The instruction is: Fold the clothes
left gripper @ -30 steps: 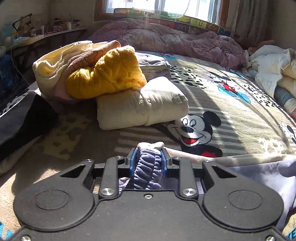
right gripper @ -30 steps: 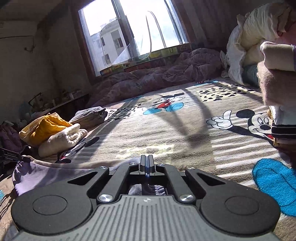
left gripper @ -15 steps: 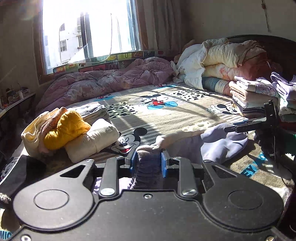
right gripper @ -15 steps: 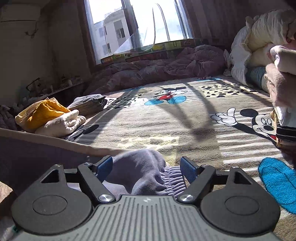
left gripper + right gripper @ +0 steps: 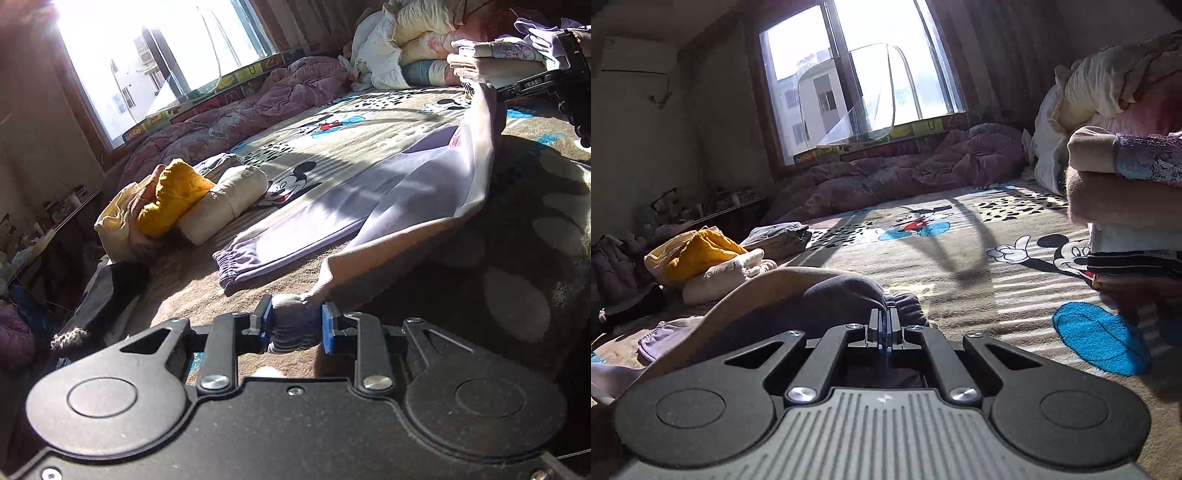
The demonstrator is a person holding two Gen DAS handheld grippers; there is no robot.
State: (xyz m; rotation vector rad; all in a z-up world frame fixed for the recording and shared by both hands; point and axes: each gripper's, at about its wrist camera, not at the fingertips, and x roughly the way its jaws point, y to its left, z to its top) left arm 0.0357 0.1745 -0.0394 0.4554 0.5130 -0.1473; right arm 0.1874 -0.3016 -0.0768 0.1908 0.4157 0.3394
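The lavender fleece trousers with gathered cuffs [image 5: 369, 199] lie spread across the cartoon-mouse bed blanket [image 5: 388, 107], one cuff bunched and pinched between the left tongs [image 5: 295, 326] low at the bed's near edge. The right tongs [image 5: 885, 328] are pressed together, seemingly pinching the trousers' dark bunched cuff beyond them.

right gripper [image 5: 885, 328], jaws closed, purple pants [image 5: 827, 295]

Bed [image 5: 388, 110] — trousers [image 5: 332, 206] (spread); folded clothes [image 5: 225, 199]
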